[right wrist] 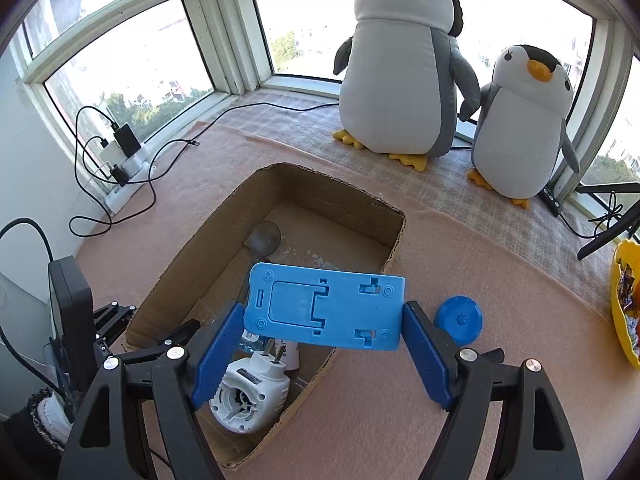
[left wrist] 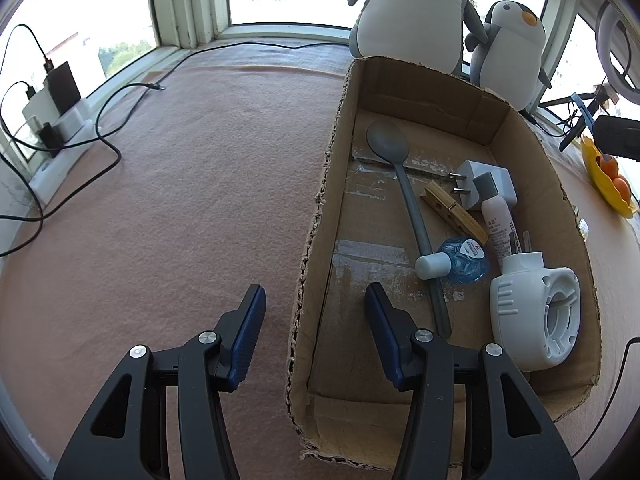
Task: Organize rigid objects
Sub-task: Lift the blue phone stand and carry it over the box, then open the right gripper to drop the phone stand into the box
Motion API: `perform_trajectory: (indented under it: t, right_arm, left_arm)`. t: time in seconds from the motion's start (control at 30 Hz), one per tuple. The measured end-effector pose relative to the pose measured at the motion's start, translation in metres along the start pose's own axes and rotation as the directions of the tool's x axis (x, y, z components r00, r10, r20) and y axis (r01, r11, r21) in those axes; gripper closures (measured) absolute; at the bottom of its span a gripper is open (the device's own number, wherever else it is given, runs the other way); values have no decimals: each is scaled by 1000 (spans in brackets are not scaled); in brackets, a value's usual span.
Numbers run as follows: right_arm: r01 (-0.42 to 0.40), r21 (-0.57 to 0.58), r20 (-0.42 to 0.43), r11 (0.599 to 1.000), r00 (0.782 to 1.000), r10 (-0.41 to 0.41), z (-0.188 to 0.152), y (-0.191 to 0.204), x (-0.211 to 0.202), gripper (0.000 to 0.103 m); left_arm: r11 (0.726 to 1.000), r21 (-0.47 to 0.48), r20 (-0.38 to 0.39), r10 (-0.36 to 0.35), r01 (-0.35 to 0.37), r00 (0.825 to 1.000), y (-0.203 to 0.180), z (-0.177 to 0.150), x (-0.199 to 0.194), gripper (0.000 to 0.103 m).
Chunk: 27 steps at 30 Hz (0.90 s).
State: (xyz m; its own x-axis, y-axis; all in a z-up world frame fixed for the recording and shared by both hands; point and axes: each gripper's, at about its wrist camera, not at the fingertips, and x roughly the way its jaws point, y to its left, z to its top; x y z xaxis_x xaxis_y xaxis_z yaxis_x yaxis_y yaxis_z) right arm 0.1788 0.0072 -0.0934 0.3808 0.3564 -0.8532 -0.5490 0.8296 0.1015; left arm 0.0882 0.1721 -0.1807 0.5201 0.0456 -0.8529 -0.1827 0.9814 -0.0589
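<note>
Pinching a blue plastic stand (right wrist: pixel 325 309) by its ends, the right gripper (right wrist: pixel 323 338) hangs over the cardboard box (right wrist: pixel 394 216), where a grey spoon (left wrist: pixel 404 188), clothespin (left wrist: pixel 454 213), white plug (left wrist: pixel 486 184) and white tube (left wrist: pixel 500 220) lie. A blue disc (right wrist: pixel 459 320) sits beside the box. The left gripper (left wrist: pixel 316 312) is spread, straddling the box wall. Tube lettering is unreadable.

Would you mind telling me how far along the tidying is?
Mostly done: the box already holds the spoon, plug, clothespin and other pieces. In hand: the right claw grips a blue plate above the box. Left: the blue disc on the cloth. The left claw is open.
</note>
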Motion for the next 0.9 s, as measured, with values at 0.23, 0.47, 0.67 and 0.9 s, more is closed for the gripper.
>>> perform_trajectory:
  t: [0.23,0.47,0.67,0.9]
  right_arm:
    - [-19,-17,-18,1000,1000,19,8,21,21,27]
    - [-21,-48,-45,999,999,19,12,40,39,27]
    - [-22,-53,-72,998,997,18,12,47,55,27]
    - [-18,-61,-87,998,996,13,11,51,62,27]
  left_arm:
    - [1000,-1,0,-1,1,1000,0,0,0,52]
    - [1000,-3,1,-2,2,1000,0,1,0,51]
    - [1000,-3,1,-2,2,1000,0,2,1,51]
    - [1000,-3,2,-3,3,1000,0,1,1,51]
